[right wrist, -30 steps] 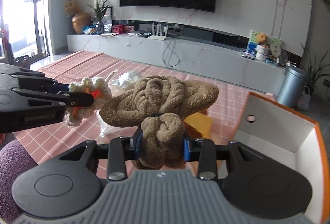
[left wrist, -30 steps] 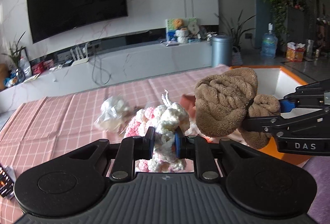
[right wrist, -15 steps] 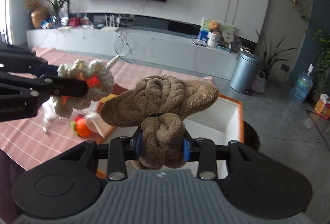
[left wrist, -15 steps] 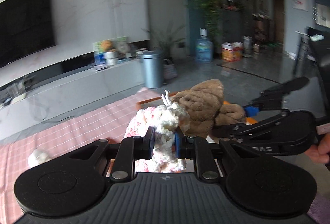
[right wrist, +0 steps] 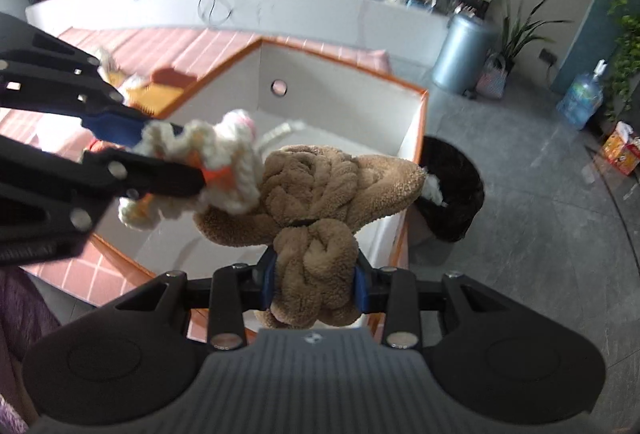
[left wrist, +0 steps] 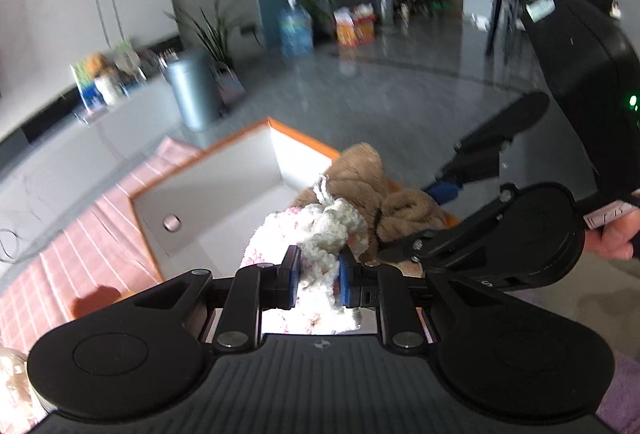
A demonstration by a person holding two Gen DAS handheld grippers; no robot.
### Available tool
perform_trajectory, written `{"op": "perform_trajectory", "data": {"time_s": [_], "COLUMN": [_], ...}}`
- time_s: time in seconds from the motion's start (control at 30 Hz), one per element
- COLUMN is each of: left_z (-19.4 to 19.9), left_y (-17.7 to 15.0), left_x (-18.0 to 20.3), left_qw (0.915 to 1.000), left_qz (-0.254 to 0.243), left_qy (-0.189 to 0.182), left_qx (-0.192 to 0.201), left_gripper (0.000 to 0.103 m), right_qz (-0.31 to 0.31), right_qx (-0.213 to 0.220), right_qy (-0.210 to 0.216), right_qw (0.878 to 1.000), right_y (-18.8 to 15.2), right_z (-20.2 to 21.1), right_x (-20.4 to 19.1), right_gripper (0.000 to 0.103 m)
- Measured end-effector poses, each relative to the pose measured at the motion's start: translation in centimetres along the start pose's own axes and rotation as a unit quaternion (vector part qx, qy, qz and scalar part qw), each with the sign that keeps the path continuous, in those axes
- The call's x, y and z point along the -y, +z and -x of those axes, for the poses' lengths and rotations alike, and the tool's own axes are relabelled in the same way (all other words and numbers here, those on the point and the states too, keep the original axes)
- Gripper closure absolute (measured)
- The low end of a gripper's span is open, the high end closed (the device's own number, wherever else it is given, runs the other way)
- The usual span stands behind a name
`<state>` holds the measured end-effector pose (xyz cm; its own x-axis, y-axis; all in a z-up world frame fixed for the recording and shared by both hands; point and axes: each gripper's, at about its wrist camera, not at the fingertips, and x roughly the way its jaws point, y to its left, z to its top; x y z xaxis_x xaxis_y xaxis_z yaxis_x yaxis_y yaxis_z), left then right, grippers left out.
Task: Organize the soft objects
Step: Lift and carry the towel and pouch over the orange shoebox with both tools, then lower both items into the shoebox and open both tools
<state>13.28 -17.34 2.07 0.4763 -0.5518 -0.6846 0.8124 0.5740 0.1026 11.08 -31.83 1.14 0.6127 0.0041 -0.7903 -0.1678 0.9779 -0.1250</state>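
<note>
Right wrist view: brown plush toy [right wrist: 320, 190], judged light, soft and compressible, is clamped at its knotted lower lobe by the right gripper [right wrist: 314, 280] jaws above the orange-rimmed white bin [right wrist: 340, 90]; the white-and-pink crocheted toy [left wrist: 320, 246] is pinched alongside in the left gripper [left wrist: 318, 278] jaws.

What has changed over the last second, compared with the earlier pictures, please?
Both grippers have swung from above the pink checked tablecloth to above the open white box with orange edges, now tilted downward. Unchanged: the left gripper stays clamped on the white and pink knitted toy, the right gripper on the brown plush toy. Nothing was let go.
</note>
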Motion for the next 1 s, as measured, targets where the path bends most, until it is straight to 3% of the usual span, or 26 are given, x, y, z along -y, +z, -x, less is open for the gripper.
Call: {"op": "perform_trajectory", "data": {"time_s": [0.4, 0.6, 0.83, 1.0], "left_z": [-6.0, -7.6, -7.8, -7.8], "left_y": [-1.1, -1.1, -1.1, -1.2], "left_x": [-0.5, -0.2, -0.7, -1.0], "left_qw": [0.9918, 0.9854, 0.9829, 0.9832], "left_qz": [-0.031, -0.046, -0.035, -0.023], "left_qy": [-0.027, -0.024, -0.024, -0.024], "left_qx": [-0.121, -0.163, -0.179, -0.179], "left_gripper": [0.081, 0.078, 0.071, 0.057], "right_qz": [0.022, 0.056, 0.09, 0.102], "right_qx": [-0.102, -0.121, -0.129, -0.142], "right_qy": [0.052, 0.043, 0.04, 0.04], "right_qw": [0.993, 0.99, 0.987, 0.984], "right_y": [1.7, 2.3, 2.2, 2.2], "right_z": [-5.6, -6.9, -7.0, -7.1], "right_x": [-0.2, -0.6, -1.1, -1.0], "right_gripper": [0.066, 0.065, 0.063, 0.058]}}
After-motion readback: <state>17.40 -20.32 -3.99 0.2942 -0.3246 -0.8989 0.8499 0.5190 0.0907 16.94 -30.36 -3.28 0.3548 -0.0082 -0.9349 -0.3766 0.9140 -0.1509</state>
